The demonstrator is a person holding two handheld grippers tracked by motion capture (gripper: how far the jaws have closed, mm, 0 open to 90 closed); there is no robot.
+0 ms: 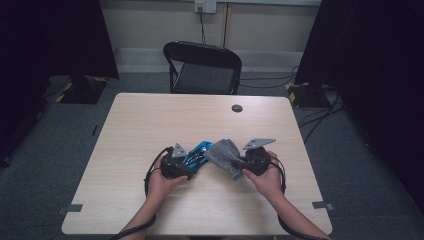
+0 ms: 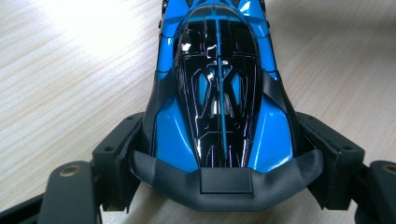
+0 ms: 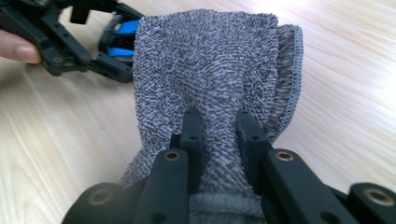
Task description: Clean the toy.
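A blue and black toy car (image 2: 219,88) sits between the jaws of my left gripper (image 2: 229,154), which is shut on its rear end. In the high view the toy car (image 1: 196,153) lies at the table's middle, held by the left gripper (image 1: 186,161). My right gripper (image 3: 220,135) is shut on a folded grey towel (image 3: 210,70), pinching a bunch of it. The grey towel (image 1: 225,156) hangs over the car's front end in the high view, with the right gripper (image 1: 241,163) just right of it. In the right gripper view the left gripper (image 3: 93,51) shows behind the cloth.
The light wooden table (image 1: 150,120) has a round black cable grommet (image 1: 237,108) near its far edge. A black folding chair (image 1: 202,67) stands behind the table. Dark curtains and stand bases flank both far corners.
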